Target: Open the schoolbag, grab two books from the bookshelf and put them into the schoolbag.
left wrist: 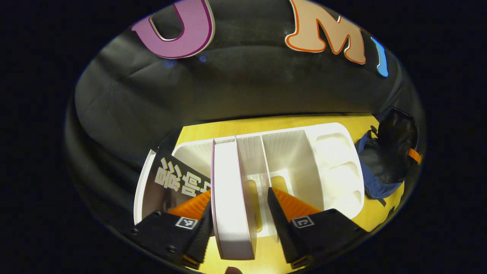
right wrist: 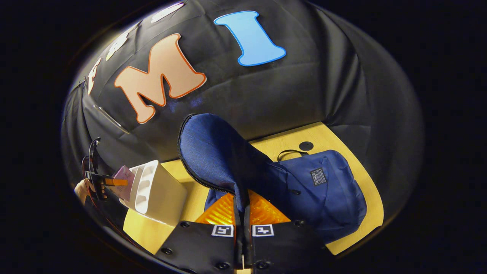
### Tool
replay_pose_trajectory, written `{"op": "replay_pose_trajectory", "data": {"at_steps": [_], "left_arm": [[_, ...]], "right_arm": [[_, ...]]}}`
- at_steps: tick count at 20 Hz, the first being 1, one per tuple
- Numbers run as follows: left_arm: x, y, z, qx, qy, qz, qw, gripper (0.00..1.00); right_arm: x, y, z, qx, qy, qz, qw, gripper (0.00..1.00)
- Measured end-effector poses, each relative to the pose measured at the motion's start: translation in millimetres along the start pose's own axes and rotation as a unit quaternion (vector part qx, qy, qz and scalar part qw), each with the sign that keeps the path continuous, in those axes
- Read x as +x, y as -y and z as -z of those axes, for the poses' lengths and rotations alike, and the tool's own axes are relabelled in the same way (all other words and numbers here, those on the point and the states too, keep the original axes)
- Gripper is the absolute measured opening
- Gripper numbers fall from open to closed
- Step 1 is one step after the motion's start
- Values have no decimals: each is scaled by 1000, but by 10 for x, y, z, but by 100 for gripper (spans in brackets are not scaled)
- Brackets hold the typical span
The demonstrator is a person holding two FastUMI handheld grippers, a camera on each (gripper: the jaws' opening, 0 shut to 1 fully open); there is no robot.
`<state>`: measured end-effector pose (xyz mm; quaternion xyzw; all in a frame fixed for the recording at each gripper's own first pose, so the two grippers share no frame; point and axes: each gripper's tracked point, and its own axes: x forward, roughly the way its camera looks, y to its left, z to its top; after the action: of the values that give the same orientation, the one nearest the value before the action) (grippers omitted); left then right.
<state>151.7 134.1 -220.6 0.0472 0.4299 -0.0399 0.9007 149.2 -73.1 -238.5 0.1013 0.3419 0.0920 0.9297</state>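
My right hand-held gripper (right wrist: 242, 213) pinches the schoolbag (right wrist: 319, 190) flap open; my left hand-held gripper (left wrist: 239, 213), spread, straddles the first book (left wrist: 230, 198) in the bookshelf (left wrist: 335, 167); neither book packed.

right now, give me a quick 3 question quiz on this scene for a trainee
1. True or false: the right gripper is pinching the schoolbag flap.
2. What stands between the left gripper fingers: (a) a white book, (b) a cup, (c) the schoolbag?
3. Fill in: the books stand in a white ____ on the yellow table.

Key: 1 true; 2 a; 3 bookshelf.
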Motion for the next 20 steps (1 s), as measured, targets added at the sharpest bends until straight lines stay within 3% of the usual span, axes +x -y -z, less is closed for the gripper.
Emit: {"op": "replay_pose_trajectory", "data": {"at_steps": [4,13,15,16,19,20], "left_arm": [[49,-18,6,4,-10,-6,1000,41],[-52,6,-7,16,-14,5,1000,32],[-150,-50,-52,28,-7,-2,1000,34],[-194,-64,-71,26,-6,0,1000,31],[-383,-73,-229,3,14,16,1000,36],[-472,-121,-295,-2,21,13,1000,33]], "right_arm": [[3,2,0,1,-2,0,1000,3],[-7,8,-5,4,-1,2,1000,3],[-6,16,-2,2,-2,2,1000,2],[-8,17,-6,2,-1,3,1000,3],[-18,25,-12,5,-1,3,1000,3],[-17,26,-13,6,-3,3,1000,3]]}}
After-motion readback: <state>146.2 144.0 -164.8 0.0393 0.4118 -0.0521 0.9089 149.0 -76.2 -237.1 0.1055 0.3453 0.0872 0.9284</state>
